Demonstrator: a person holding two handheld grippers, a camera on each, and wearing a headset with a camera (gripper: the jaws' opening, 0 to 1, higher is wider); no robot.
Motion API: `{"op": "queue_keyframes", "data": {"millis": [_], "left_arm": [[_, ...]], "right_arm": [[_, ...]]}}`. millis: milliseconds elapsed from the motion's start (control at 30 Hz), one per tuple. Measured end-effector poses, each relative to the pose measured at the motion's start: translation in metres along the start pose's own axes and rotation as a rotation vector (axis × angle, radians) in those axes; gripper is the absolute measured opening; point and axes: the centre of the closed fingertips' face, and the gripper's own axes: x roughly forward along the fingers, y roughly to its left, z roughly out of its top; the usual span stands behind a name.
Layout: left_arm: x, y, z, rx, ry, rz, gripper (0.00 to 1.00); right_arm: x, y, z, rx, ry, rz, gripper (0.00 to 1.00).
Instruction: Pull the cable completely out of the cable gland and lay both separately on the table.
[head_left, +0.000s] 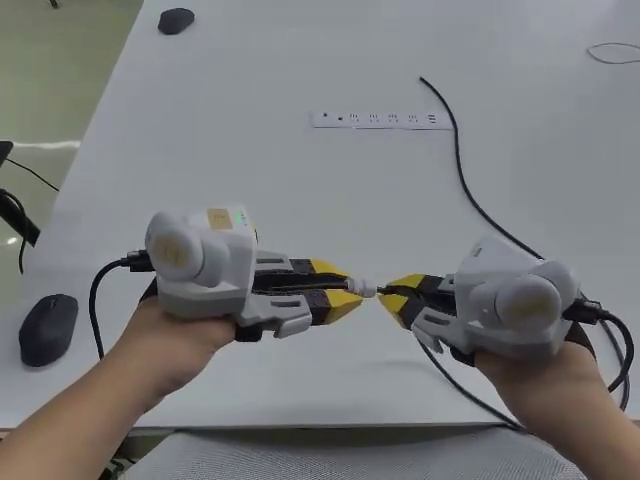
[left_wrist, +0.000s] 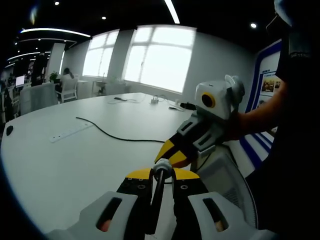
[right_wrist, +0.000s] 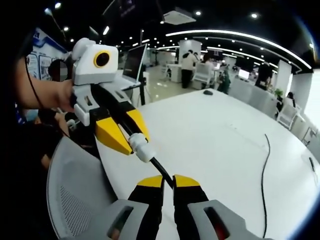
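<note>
- Gland hold: we have the left gripper (head_left: 350, 288) closed on the white cable gland (head_left: 366, 290). Its yellow tips pinch the body so that the fitting cannot follow the cable.
- Cable hold: the right gripper (head_left: 395, 293) faces it nose to nose and is clamped on the black cable (right_wrist: 161, 169) just where it leaves the gland. We judge that a grip this near the fitting lets the pull run straight along the bore rather than bend the cable.
- Position: both grippers hang in the air above the near edge of the table (head_left: 300, 180). Gland and cable are joined between them and touch nothing below.
- Left gripper view: a dark strand runs back from the gland between the jaws. We read it as the cable's other end, threaded through, though we cannot be sure.
- Stage: we judge the pull barely begun, since the two sets of tips are almost touching. The hands have yet to draw apart, and two separate set-downs come after that.
- Surroundings: a power strip (head_left: 378, 120) lies well beyond, with bare table nearer for both parts.
</note>
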Motion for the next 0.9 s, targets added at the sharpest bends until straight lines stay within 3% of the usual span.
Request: {"op": "queue_keyframes", "data": {"millis": [333,667,900], "left_arm": [[0.002,0.002,0.005,-0.001,-0.003,0.016,0.15],[0.002,0.003,0.006,-0.010,-0.004,0.028,0.15],[0.003,0.004,0.003,-0.018,0.000,0.036,0.15]], "right_arm": [[0.003,-0.015,-0.019,0.131,0.035,-0.003,0.00],[0.000,-0.037,-0.057,0.412,0.095,-0.048,0.00],[0.001,-0.036,-0.062,0.435,0.110,-0.030,0.00]]}}
